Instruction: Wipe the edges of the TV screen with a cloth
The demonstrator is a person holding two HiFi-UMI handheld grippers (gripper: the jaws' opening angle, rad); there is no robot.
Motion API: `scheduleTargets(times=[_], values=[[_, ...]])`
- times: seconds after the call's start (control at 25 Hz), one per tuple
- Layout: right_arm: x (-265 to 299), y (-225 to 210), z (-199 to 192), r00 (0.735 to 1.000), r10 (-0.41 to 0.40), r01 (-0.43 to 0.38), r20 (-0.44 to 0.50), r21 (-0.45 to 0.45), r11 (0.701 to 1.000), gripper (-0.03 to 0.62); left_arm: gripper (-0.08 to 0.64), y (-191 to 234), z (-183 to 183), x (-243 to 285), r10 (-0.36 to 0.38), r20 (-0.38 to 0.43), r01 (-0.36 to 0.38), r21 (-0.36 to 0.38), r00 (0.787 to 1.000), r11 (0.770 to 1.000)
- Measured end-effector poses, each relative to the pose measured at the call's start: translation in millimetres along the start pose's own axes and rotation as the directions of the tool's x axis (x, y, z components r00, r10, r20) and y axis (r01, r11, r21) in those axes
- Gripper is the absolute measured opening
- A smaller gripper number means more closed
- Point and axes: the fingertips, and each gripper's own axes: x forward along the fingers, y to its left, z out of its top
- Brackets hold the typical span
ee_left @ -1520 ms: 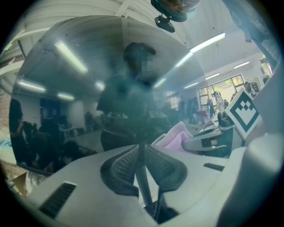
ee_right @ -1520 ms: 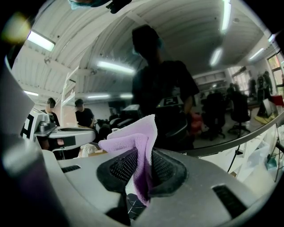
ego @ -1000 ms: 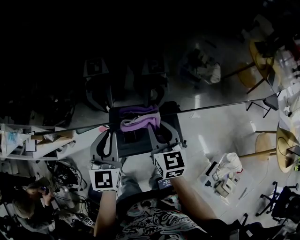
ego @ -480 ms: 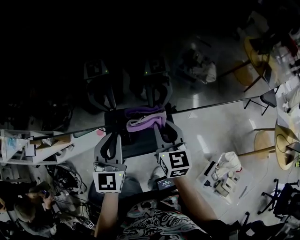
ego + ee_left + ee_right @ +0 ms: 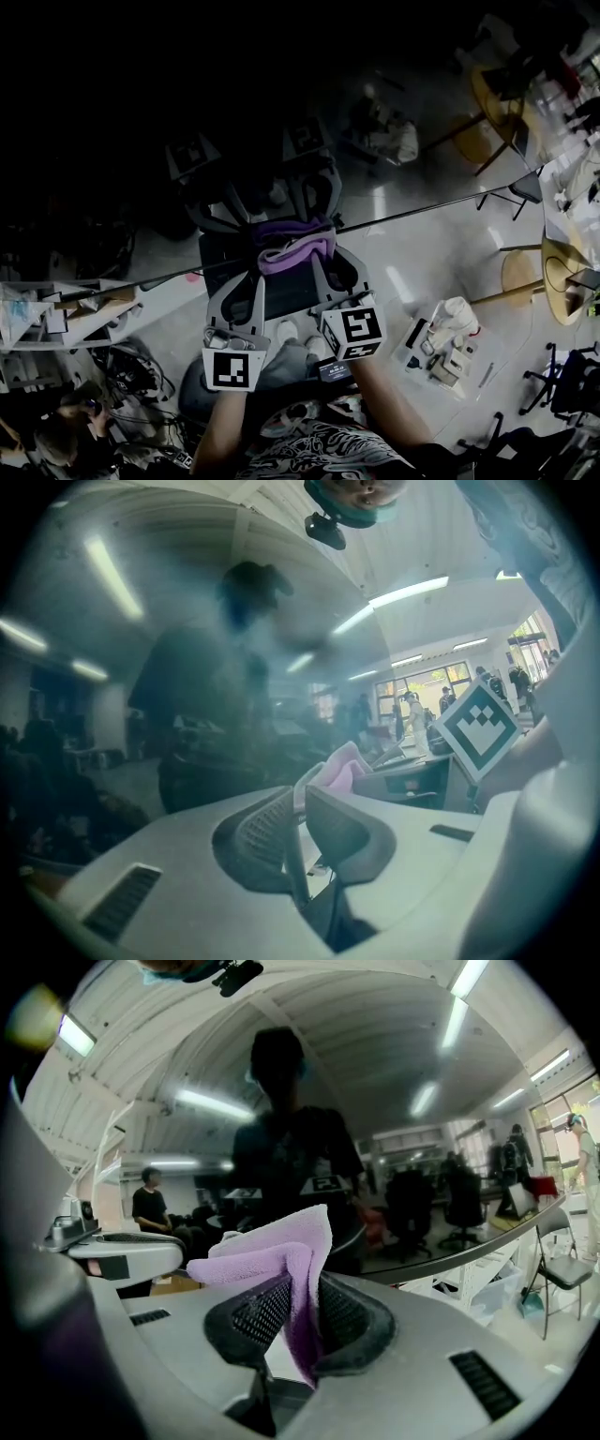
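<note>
Both tongs sit slightly further right along the thin edge (image 5: 441, 208) of the glossy black TV screen (image 5: 131, 131) than a second ago. The folded lilac microfibre cloth (image 5: 295, 251) has travelled with them and lies draped over that edge, about midway along it. The right gripper (image 5: 325, 262) is clamped on the cloth, with a fold standing up between its ribbed pads. The left gripper (image 5: 253, 281) has its jaws drawn together just beside the cloth's left end; whether they nip a corner is unclear. This looks like a wiping stroke under way, with the right-hand stretch of the edge still to cover.
</note>
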Motion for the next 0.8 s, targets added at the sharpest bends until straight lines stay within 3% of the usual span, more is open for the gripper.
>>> scheduleTargets(times=[0.4,0.48,0.56,0.64,0.8], values=[[-0.4,-11.0,5.4,0.997,-0.073,0.073,-0.003,0.024,0.997,0.101,0.051,-8.4,3.5,22.8,-0.152,0.026,0.152,-0.023,0.988,0.988],[-0.3,-13.7,5.0,0.996,-0.091,0.091,-0.002,0.024,0.996,0.101,0.051,-13.4,3.8,24.2,-0.213,0.010,0.211,0.075,0.977,0.975],[0.0,-14.7,3.9,0.995,-0.103,0.103,-0.002,0.025,0.994,0.101,0.051,-18.4,0.7,23.5,-0.287,-0.041,0.288,0.242,0.957,0.926],[0.7,-15.1,4.2,0.994,-0.112,0.112,-0.003,0.018,0.994,0.101,0.051,-19.4,-0.6,23.8,-0.310,-0.044,0.310,0.268,0.950,0.912],[0.7,-16.4,6.3,0.993,-0.118,0.118,-0.002,-0.005,0.993,0.101,0.051,-20.3,-1.0,24.3,-0.320,-0.027,0.316,0.248,0.947,0.916]])
